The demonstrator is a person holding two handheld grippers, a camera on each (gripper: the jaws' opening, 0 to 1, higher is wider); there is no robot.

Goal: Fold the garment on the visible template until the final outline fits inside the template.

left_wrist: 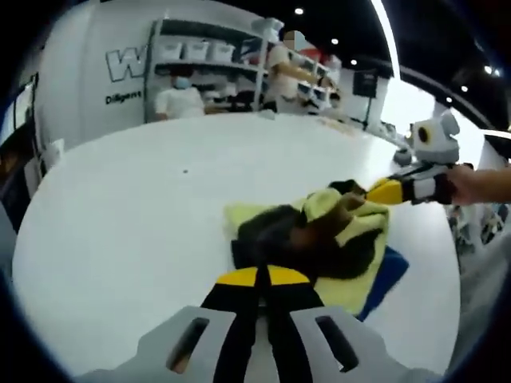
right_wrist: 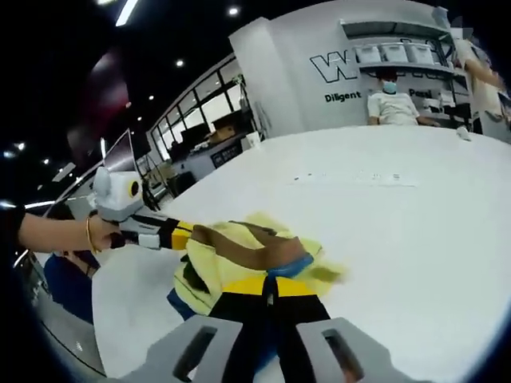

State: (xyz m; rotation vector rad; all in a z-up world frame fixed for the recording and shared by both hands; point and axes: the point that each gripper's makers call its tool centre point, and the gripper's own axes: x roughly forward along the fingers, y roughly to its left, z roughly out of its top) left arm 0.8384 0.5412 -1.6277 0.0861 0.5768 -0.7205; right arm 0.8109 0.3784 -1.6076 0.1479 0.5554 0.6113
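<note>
Yellow-brown garment (left_wrist: 319, 239) – bare white table (left_wrist: 136, 215) around.

Each gripper, left gripper (left_wrist: 262, 279) and right gripper (right_wrist: 270, 289), has black jaws, yellow tips, grey slotted mounts; a gold bangle (right_wrist: 88, 234) rings one wrist.

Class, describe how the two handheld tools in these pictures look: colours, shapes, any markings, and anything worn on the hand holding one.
Each tool has two black jaws tipped in yellow, rising from a pale grey body with slotted openings: the left tool, the right tool. From the side, the right tool shows a black-and-white banded shaft; so does the left tool. The hand holding it wears a thin gold-coloured bangle.
</note>
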